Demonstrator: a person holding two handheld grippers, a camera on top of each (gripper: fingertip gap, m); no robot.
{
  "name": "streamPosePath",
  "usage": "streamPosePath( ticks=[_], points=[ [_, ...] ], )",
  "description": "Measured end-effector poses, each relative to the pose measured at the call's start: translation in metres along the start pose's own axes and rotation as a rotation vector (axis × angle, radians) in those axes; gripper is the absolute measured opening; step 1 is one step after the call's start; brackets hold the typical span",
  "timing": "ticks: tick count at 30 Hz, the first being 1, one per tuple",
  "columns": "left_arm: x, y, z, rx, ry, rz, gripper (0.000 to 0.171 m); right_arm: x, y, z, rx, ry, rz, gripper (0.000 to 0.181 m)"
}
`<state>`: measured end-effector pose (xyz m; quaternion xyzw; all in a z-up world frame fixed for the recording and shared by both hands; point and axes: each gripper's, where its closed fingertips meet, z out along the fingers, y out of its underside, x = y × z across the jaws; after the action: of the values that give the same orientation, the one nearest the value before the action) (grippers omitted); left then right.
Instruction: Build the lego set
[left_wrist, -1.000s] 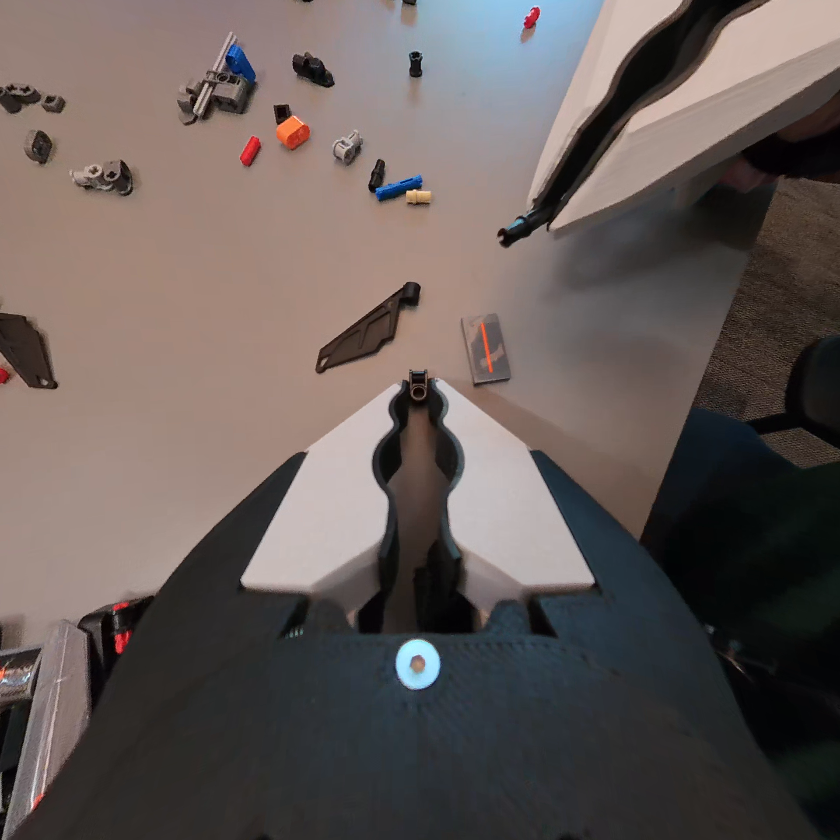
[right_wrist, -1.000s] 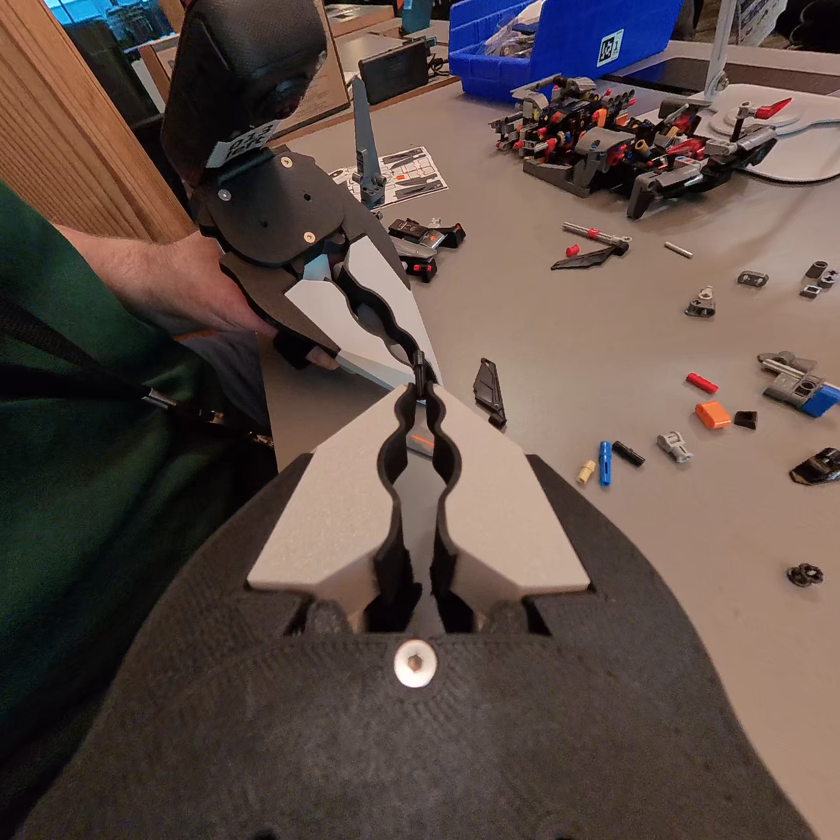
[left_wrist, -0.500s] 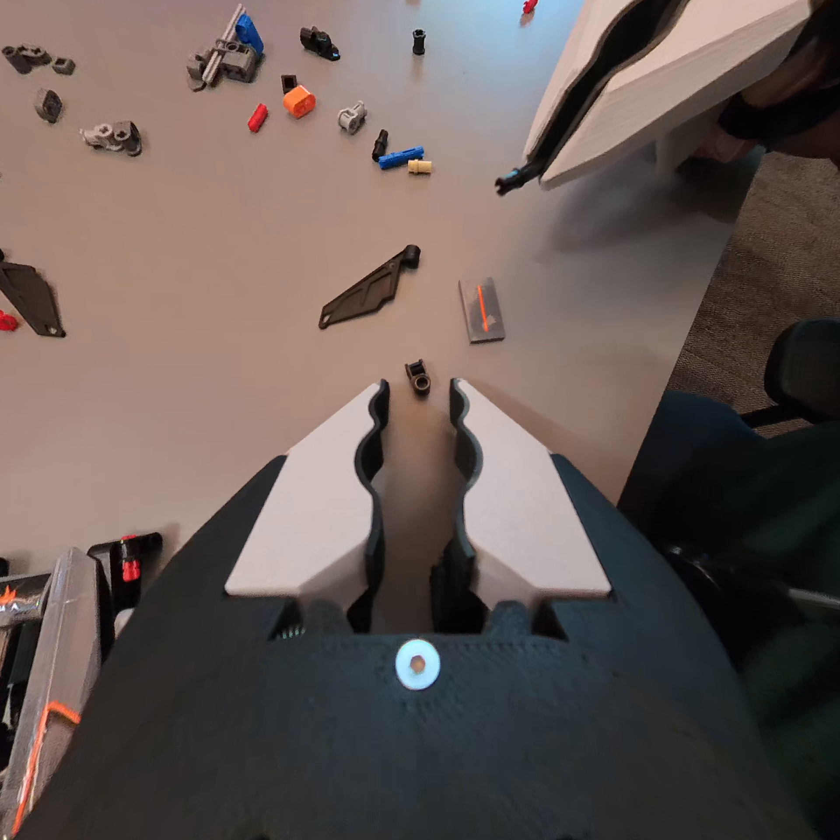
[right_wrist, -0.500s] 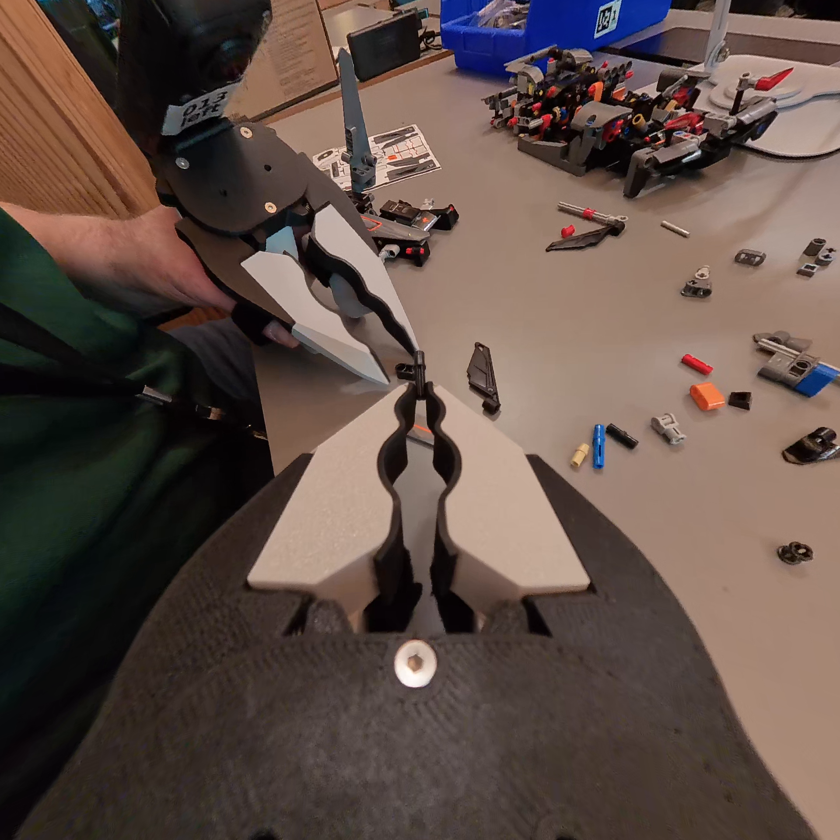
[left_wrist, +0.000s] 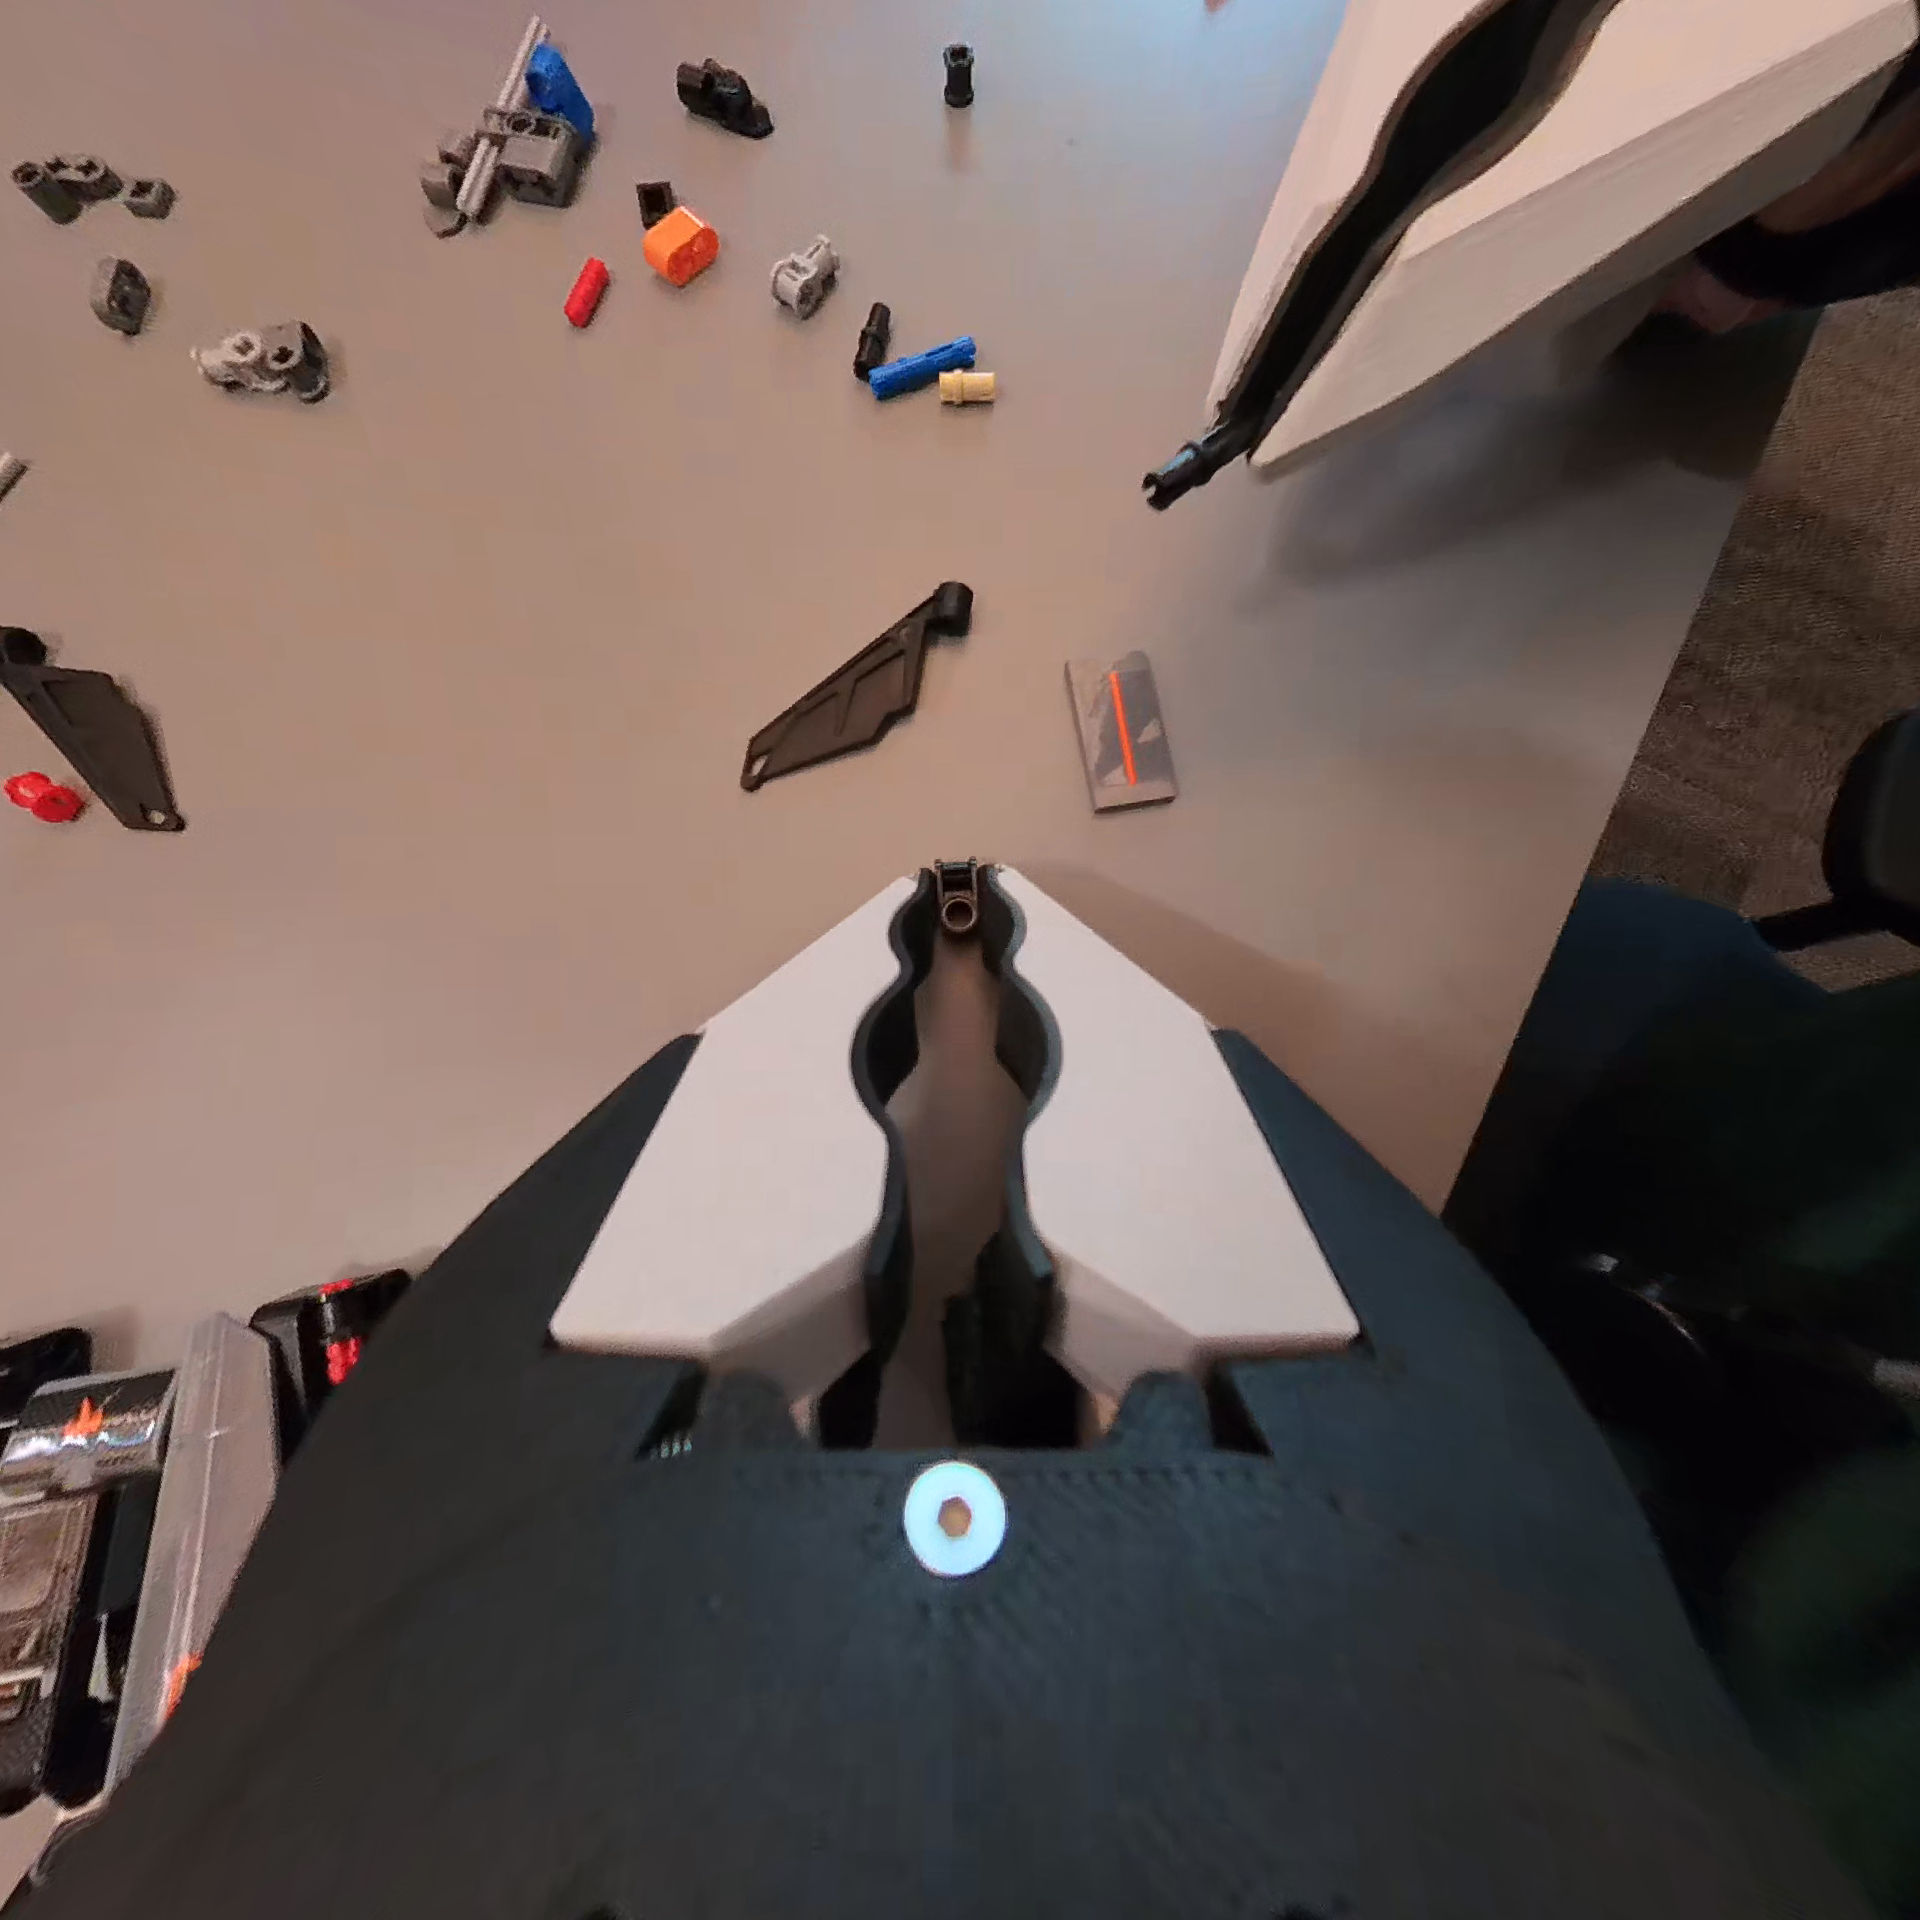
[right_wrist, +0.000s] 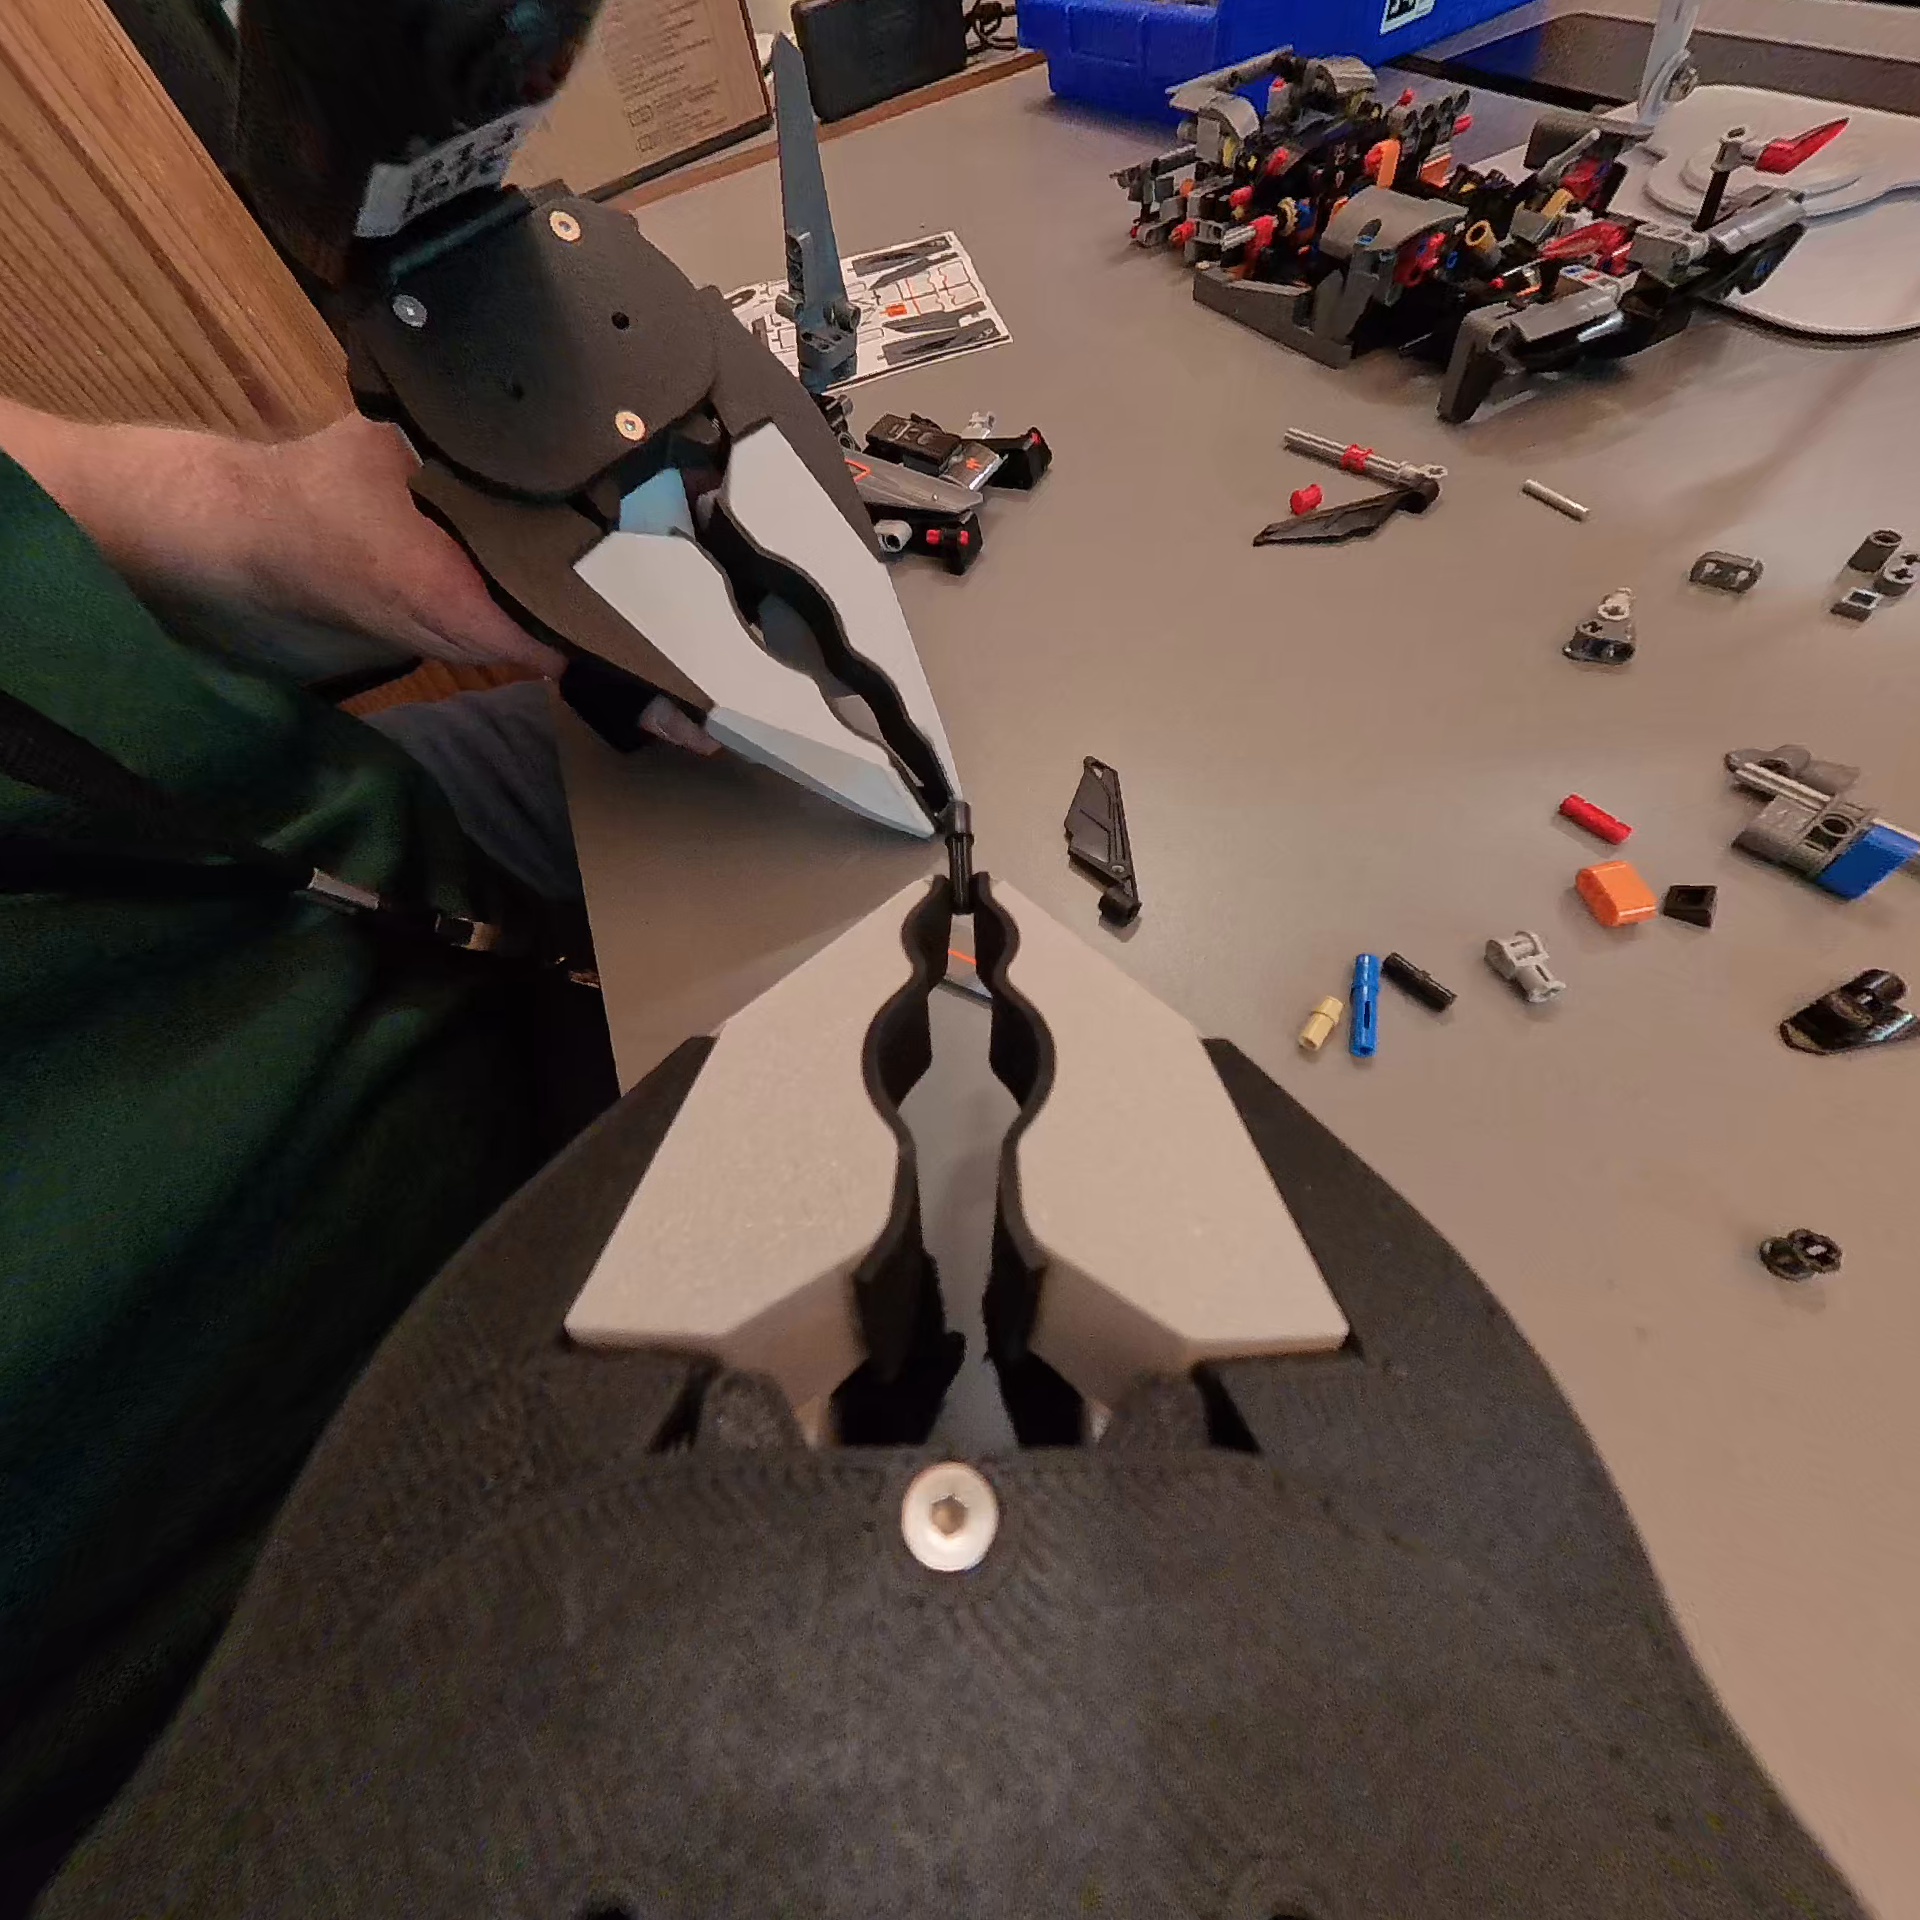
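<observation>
In the left wrist view my left gripper is shut on a small black connector with a round hole, held at the fingertips just above the grey table. My right gripper is shut on a black pin that sticks out past its tips. In the left wrist view the right gripper and its pin hang at the upper right, apart from the connector. In the right wrist view the left gripper sits just beyond the pin's tip.
A black wing panel and a grey tile with an orange stripe lie ahead of the left gripper. Several small loose parts, such as a blue pin, lie farther off. A partly built model stands at the back. The table edge is close on the right. Some 8 centimetres of space lies between my two pairs of fingers.
My left gripper opened and the black connector lay on the table before its tips; the pads came together once more on it. The right gripper stayed shut on its pin.
</observation>
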<state>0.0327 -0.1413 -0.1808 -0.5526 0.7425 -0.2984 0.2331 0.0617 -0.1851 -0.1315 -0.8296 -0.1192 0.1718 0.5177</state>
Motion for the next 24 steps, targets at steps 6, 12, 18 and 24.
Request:
streamPosePath(
  ticks=[6,12,18,24],
  points=[
    [0.0,-0.043,-0.028,0.322,0.185,-0.228,0.006,-0.007,-0.018,0.005,0.034,-0.013,-0.044,0.001],
    [-0.005,-0.073,-0.061,0.603,0.473,-0.505,0.006,-0.013,-0.049,0.014,0.087,-0.03,-0.087,0.001],
    [-0.014,-0.089,-0.086,0.803,0.675,-0.696,0.006,-0.014,-0.067,0.022,0.111,-0.041,-0.1,0.001],
    [-0.022,-0.093,-0.093,0.893,0.774,-0.804,0.006,-0.014,-0.078,0.023,0.146,-0.041,-0.096,0.001]
  ],
)
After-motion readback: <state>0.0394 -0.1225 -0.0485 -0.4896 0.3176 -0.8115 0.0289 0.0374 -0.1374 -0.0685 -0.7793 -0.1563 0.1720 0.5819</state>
